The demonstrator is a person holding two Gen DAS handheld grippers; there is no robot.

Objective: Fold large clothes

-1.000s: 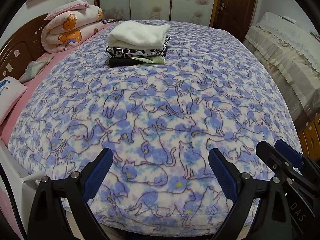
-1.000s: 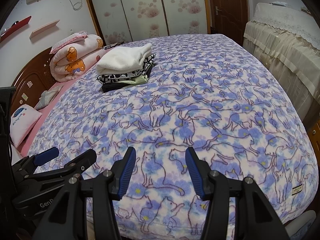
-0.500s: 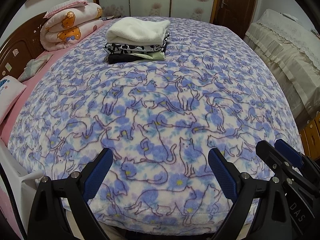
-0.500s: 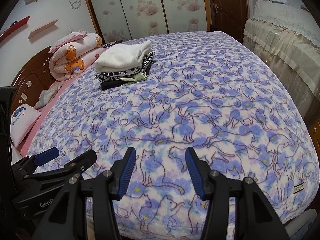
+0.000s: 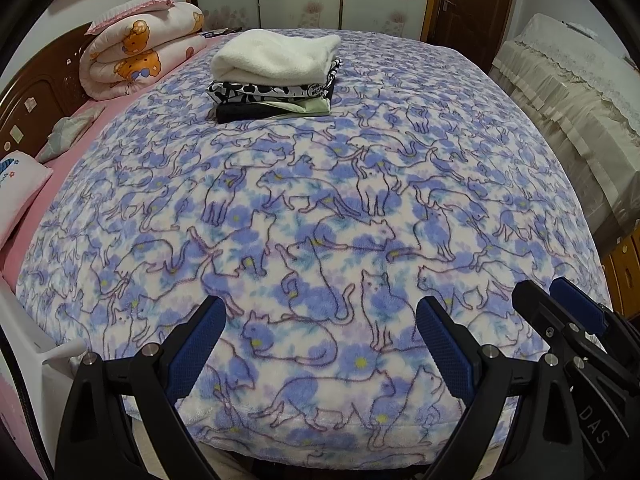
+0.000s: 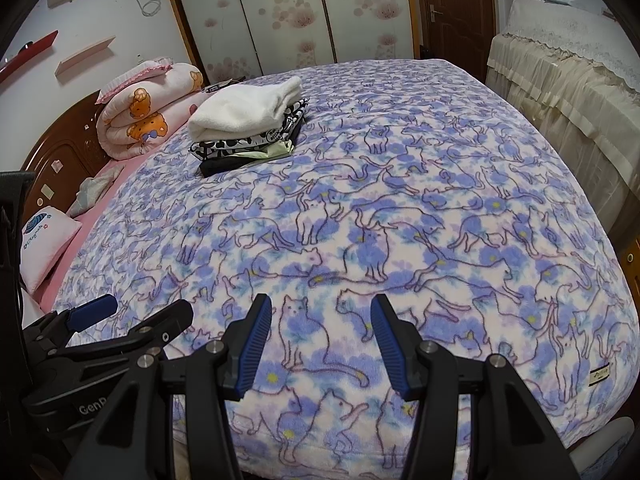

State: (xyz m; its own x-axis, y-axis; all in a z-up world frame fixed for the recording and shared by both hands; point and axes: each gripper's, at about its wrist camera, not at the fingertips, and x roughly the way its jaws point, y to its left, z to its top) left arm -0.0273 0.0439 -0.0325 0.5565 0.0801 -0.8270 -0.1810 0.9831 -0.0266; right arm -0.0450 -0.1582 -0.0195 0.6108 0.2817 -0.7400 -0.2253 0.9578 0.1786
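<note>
A stack of folded clothes lies at the far left of the bed: a white fleece on top, then a black-and-white print, a pale green piece and a black one. A cat-print fleece blanket is spread flat over the bed. My left gripper hovers over the blanket's near edge, open wide, with nothing between its blue pads. Beside it my right gripper is open less wide and also empty. Each gripper shows in the other's view: the right gripper, the left gripper.
A rolled bear-print quilt and a white pillow lie by the wooden headboard on the left. Cloth-covered furniture stands along the right side. Sliding wardrobe doors and a brown door are behind the bed.
</note>
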